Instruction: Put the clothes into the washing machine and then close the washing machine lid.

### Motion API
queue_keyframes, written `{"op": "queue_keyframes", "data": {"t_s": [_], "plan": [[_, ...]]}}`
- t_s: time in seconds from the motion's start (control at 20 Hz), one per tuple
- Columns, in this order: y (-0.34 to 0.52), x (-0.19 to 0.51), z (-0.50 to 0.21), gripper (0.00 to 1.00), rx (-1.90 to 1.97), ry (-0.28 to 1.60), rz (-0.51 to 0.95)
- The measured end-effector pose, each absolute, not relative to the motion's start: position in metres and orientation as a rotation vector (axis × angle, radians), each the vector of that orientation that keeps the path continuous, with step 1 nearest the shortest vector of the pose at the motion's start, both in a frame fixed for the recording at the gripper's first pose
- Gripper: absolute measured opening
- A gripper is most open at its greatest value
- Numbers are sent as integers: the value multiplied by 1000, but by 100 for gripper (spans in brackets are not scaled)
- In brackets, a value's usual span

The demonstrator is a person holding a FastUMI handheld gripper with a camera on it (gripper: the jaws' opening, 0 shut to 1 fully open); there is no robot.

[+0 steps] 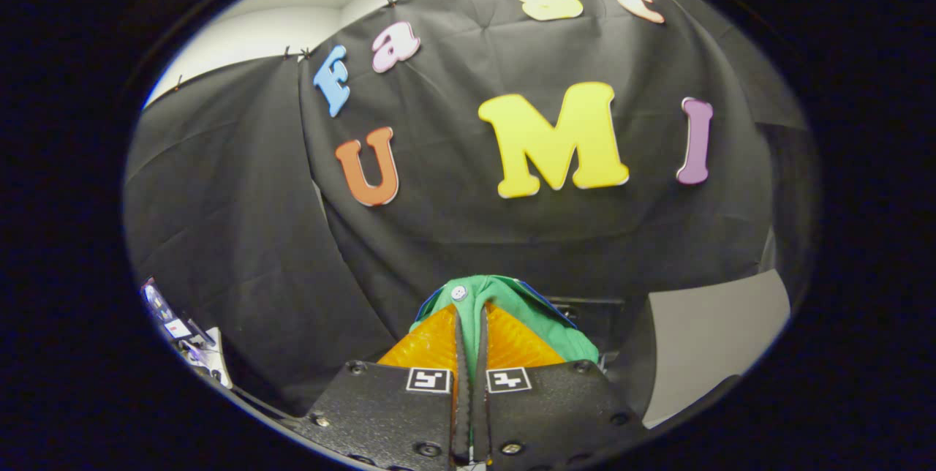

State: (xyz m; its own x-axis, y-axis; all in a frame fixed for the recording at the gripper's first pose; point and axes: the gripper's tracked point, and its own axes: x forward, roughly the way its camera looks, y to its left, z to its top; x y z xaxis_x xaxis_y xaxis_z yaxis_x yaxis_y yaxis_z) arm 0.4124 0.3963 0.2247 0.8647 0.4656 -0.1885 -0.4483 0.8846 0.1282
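Note:
My gripper [469,321] is shut on a green garment [534,310] with blue trim and a white button. Its two orange fingers [431,343] are pressed together with only a thin strip of the cloth between them. The garment bunches over and ahead of the fingertips and hangs down on the right side, lifted in the air before the black cloth wall.
A grey flat surface [709,336] lies low to the right of the fingers. A dark boxy shape [596,317] sits just behind the garment. Some small white and coloured items [183,336] lie low to the left.

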Motion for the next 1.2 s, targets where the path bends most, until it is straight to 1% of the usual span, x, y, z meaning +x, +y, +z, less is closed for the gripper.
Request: {"op": "queue_keyframes", "data": {"t_s": [0.35,0.6,0.9,1.2], "plan": [[418,485,131,5,62,413,475],[419,525,66,5,46,549,443],[413,554,-2,5,34,696,386],[405,561,-54,5,14,833,333]]}}
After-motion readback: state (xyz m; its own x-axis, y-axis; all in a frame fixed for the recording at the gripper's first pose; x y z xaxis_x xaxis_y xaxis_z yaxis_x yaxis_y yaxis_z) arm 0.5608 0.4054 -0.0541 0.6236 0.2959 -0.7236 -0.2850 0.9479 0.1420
